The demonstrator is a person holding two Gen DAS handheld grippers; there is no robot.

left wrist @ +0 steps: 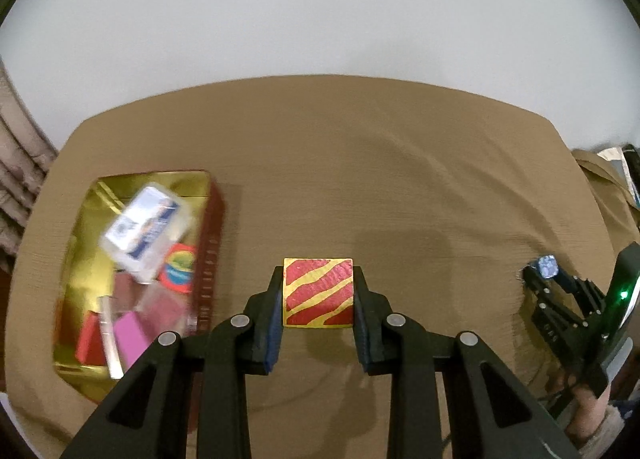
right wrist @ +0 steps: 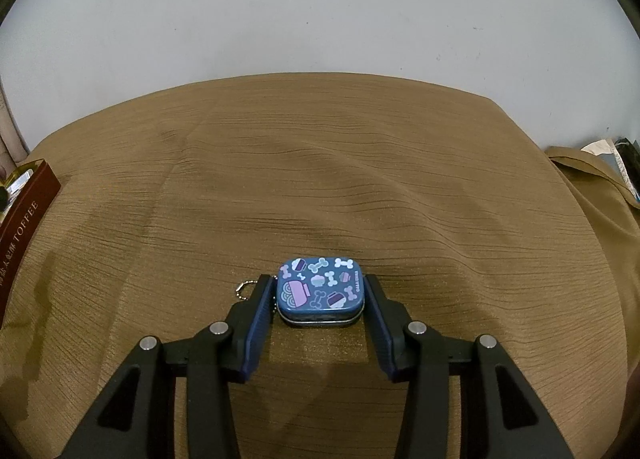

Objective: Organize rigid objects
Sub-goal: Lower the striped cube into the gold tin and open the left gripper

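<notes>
Red-and-gold stripes cover the square block (left wrist: 318, 292) clamped between the pads of the left gripper (left wrist: 319, 301); its face looks flat, hard-edged and slightly pebbled, and it seems to be held clear of the tan cloth (left wrist: 360, 163) that covers the desk. By my reading this piece is on its way to the gold-lined box (left wrist: 80, 243) near the desk's left edge, which already holds a heap: a clear plastic case (left wrist: 142, 225) lying tilted on top, a round red-rimmed piece (left wrist: 179, 267), a pink block (left wrist: 130, 339) and a red one (left wrist: 89, 341), all blurred. So most of the sorting looks done. What seems left is the small blue tin (right wrist: 321, 291) near the desk's right edge, rounded at the corners, glossy, printed with bones and bowls, with a bead chain (right wrist: 246, 287) at its side. The right gripper (right wrist: 320, 299) brackets it, pads close on either side; whether they press I cannot tell.
</notes>
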